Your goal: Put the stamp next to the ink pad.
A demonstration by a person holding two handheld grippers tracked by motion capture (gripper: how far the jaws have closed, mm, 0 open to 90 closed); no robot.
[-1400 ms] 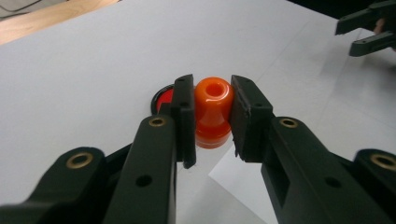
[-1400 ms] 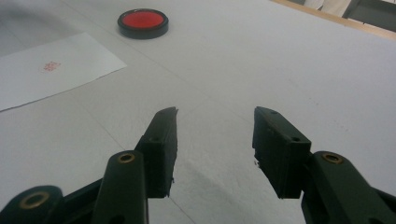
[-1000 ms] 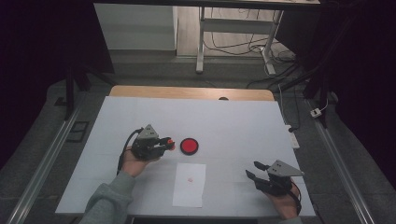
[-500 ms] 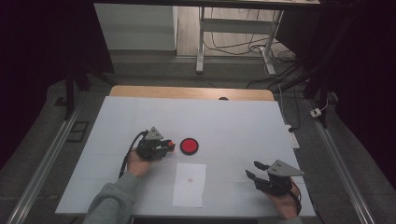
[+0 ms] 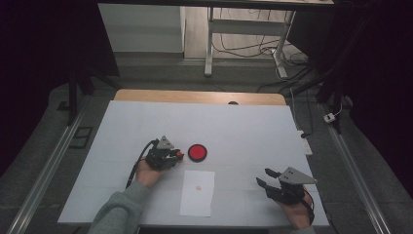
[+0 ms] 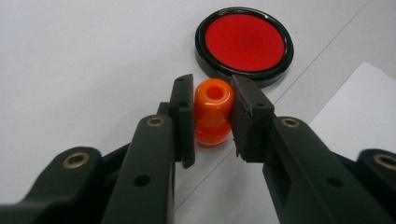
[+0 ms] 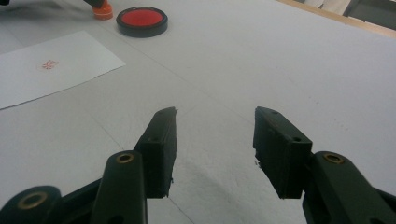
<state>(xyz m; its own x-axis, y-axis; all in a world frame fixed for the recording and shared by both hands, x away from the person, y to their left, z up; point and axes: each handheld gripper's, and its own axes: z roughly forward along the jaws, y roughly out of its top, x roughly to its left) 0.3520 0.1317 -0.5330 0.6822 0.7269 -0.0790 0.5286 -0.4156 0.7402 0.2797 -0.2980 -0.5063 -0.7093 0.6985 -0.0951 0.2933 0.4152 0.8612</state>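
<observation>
Orange plastic stamp (image 6: pixel 213 112), a small knobbed peg with a hollow top, sits clamped between the fingers (image 6: pixel 183 116) of the left gripper (image 5: pixel 171 157), just short of the round red ink pad in its black rim (image 6: pixel 244 41); from above it shows as an orange speck at the gripper's nose, low over the pale grey bench (image 5: pixel 234 126). Grip is on the rounded upper knob only, pads flat against a curved, glossy surface. Likely failure: the stamp rotates or squirts out sideways if pressed down off-axis. Its foot appears close to the bench surface, beside the pad and not over it, so lowering here would print the bench and miss the ink. White paper sheet (image 5: pixel 197 192) with a faint red mark (image 5: pixel 197 187) lies near, toward the person; it is loose, and a sticky stamp face could lift or drag it. Right gripper (image 5: pixel 272 181) rests well apart at the bench's near right corner, fingers parted and empty, too far off to pin the sheet.
</observation>
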